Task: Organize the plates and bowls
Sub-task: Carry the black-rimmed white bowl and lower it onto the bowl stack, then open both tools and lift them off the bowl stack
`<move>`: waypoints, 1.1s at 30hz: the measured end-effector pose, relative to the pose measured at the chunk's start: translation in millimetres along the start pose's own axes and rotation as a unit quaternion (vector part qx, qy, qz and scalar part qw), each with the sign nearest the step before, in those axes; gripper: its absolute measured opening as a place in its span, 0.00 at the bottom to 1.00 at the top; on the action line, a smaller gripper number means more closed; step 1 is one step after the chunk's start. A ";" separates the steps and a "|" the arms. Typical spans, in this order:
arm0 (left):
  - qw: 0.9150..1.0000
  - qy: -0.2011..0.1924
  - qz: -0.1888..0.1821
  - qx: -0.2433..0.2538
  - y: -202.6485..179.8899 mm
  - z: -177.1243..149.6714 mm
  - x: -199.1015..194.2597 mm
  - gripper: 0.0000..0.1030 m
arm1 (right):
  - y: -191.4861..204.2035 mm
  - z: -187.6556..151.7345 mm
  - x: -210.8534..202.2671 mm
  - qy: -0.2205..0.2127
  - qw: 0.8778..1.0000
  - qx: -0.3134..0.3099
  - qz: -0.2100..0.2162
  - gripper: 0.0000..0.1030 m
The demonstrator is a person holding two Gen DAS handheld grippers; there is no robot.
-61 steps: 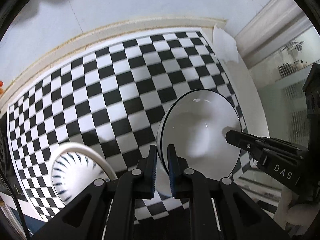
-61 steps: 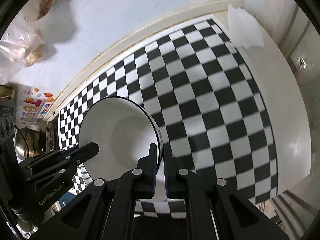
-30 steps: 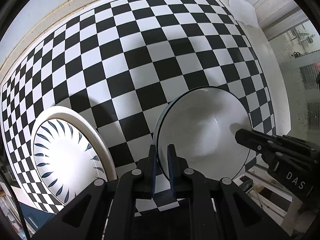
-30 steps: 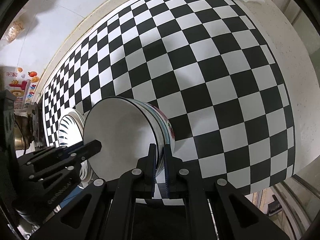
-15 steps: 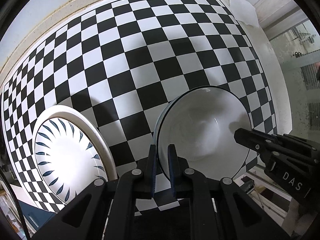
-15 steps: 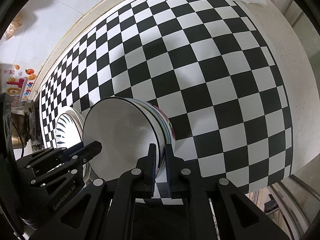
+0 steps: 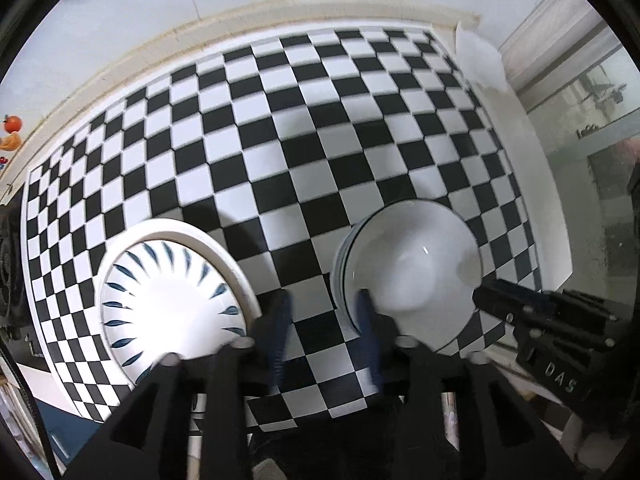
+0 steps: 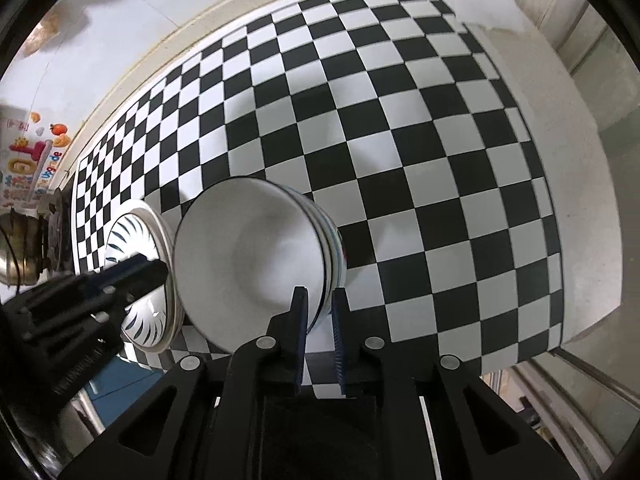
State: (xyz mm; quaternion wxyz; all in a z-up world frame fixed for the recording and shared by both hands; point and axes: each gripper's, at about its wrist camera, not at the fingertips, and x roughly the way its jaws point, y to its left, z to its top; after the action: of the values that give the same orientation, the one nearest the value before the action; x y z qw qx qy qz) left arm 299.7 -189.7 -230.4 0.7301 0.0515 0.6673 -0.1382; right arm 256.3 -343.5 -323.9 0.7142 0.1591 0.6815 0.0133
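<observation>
Two nested bowls sit upright, mouths facing up.

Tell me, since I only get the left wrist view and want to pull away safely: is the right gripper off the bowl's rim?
Observer: Not clear of it. The right gripper has its jaws opening, with the rim of the bowl between them.
Operator: Just one bowl there?
Observer: No, several nested; blue bands and a red mark show on the outer walls.
Operator: Anything beyond the plate?
Observer: A metal pot, at the picture's left edge.
</observation>
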 end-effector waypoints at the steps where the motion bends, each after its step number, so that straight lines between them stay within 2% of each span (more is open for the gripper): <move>1: 1.000 -0.008 0.001 -0.001 2.0 -2.1 -5.9 0.54 | 2.2 -4.9 -5.8 -0.007 1.000 -0.003 -0.001 0.21; 3: 1.000 -0.027 -0.001 -0.002 5.7 -8.0 -20.2 0.69 | 6.1 -13.3 -16.7 -0.020 1.000 -0.008 -0.004 0.34; 4: 0.999 -0.035 -0.001 0.000 6.7 -9.9 -26.0 0.75 | 8.5 -18.5 -23.6 -0.029 0.999 -0.012 -0.005 0.45; 5: 0.999 -0.047 0.002 0.001 7.8 -12.9 -34.8 0.77 | 10.6 -23.4 -30.6 -0.036 0.999 -0.014 -0.004 0.57; 7: 0.998 -0.066 0.001 0.005 8.2 -17.3 -48.4 0.87 | 14.6 -32.6 -43.2 -0.048 0.999 -0.018 -0.006 0.72; 8: 0.997 -0.076 0.002 0.007 8.5 -20.3 -57.6 0.87 | 17.3 -37.8 -51.0 -0.056 0.998 -0.020 -0.011 0.75; 11: 0.995 -0.101 0.000 0.012 8.8 -29.1 -79.5 0.87 | 25.7 -51.6 -74.5 -0.086 0.996 -0.024 -0.021 0.79; 18: 0.991 -0.132 -0.006 0.016 10.5 -53.4 -119.6 0.88 | 43.5 -83.3 -129.6 -0.151 0.987 -0.031 -0.037 0.82; 23: 0.985 -0.171 0.009 0.016 14.1 -72.7 -153.4 0.87 | 50.0 -104.3 -160.4 -0.180 0.983 -0.026 -0.039 0.83; 33: 0.978 -0.207 0.017 0.032 8.6 -96.2 -194.9 0.87 | 71.8 -137.4 -211.3 -0.222 0.973 -0.041 -0.044 0.83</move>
State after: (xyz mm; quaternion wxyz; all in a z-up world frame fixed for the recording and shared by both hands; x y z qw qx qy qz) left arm 195.8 -130.6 -48.7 0.8525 0.0563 0.4961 -0.1549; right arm 121.2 -296.4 -104.3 0.8536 0.0979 0.5110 -0.0259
